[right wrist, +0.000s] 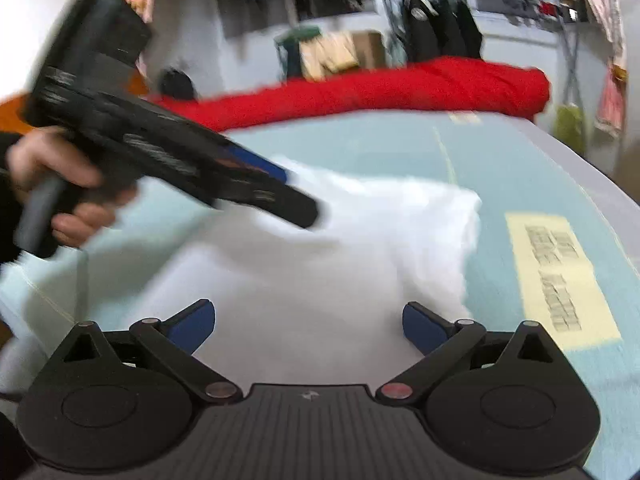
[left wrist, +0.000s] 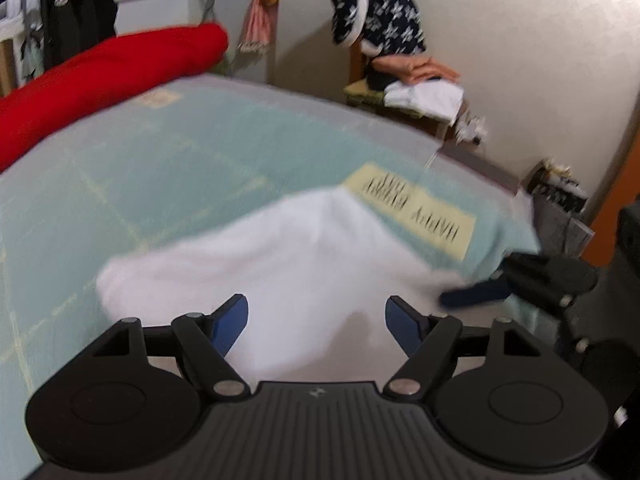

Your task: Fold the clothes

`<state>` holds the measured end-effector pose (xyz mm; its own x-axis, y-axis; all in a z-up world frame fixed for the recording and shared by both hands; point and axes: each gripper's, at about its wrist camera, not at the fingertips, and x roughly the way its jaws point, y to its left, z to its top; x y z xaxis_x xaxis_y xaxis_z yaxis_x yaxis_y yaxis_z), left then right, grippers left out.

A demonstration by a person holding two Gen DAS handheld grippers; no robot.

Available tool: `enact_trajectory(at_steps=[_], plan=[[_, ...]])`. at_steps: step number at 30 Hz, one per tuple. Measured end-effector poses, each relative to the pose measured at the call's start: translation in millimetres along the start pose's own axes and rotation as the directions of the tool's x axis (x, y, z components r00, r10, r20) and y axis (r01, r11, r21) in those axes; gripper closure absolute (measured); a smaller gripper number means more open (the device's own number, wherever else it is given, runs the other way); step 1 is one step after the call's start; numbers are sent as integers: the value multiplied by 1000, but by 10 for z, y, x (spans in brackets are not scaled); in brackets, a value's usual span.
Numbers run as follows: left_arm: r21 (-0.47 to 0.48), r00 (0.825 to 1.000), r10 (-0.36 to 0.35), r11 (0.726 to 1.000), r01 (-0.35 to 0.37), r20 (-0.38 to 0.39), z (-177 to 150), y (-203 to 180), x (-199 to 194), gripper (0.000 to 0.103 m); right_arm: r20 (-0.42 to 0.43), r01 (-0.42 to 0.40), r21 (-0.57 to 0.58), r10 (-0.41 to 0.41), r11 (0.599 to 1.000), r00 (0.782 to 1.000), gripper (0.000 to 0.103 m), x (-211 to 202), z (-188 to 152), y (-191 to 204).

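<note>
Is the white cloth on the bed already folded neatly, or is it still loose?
Still loose. The white cloth lies rumpled on the light blue bed cover, with uneven edges. Blur hides finer creases.

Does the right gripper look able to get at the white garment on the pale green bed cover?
Probably yes: the right gripper is open, the white garment lies right before it, nothing between.

red roll point(left wrist: 112, 68) at bed's far edge | wooden chair point(left wrist: 404, 108) by wall | dark jackets point(right wrist: 440, 32) hanging
</note>
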<state>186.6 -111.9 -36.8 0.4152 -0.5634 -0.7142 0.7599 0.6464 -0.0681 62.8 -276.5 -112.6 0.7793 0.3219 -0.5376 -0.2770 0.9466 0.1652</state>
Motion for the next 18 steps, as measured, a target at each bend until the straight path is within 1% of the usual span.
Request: enact_trajectory(at_steps=[2,3,6,7,8,11,13,14,15,16,18], plan=[[-6,1000,17,1000,-17,-18,-54,35,74,27,4,-9,-17,9,1000,1000,1,-61,-71,9],[-7,1000,14,1000,-14,-10,-39,45,62,27,-1,-10,-22,10,1000,1000,1,-85,-85,20],[-4,999,5,1000,-5,53,89,28,-4,27,-9,-4,-20,4,1000,1000,0,-126,-112,55],[-1,998,3,1000,-2,65,131,27,-3,27,-9,-3,-17,3,1000,1000,0,-135,-121,62],[3,998,6,1000,-6,61,156,32,44,27,-9,-2,-14,2,1000,1000,0,-143,-129,69],[9,999,44,999,-44,10,160,89,281,27,-13,2,-16,-2,1000,1000,0,-114,-122,69],[2,997,81,997,-81,8,135,186,397,26,-12,-1,-15,1,1000,1000,0,-110,-128,80],[-29,996,84,996,-83,18,156,253,396,26,-12,-3,-13,3,1000,1000,0,-110,-128,77],[-63,994,105,993,-103,27,198,304,361,29,-12,-4,-11,4,1000,1000,0,-109,-127,73],[-87,992,124,989,-120,39,235,343,311,31,-12,-6,-8,6,1000,1000,0,-109,-126,69],[-95,987,141,987,-133,78,288,367,146,30,-11,-8,-4,8,1000,1000,0,-98,-116,57]])
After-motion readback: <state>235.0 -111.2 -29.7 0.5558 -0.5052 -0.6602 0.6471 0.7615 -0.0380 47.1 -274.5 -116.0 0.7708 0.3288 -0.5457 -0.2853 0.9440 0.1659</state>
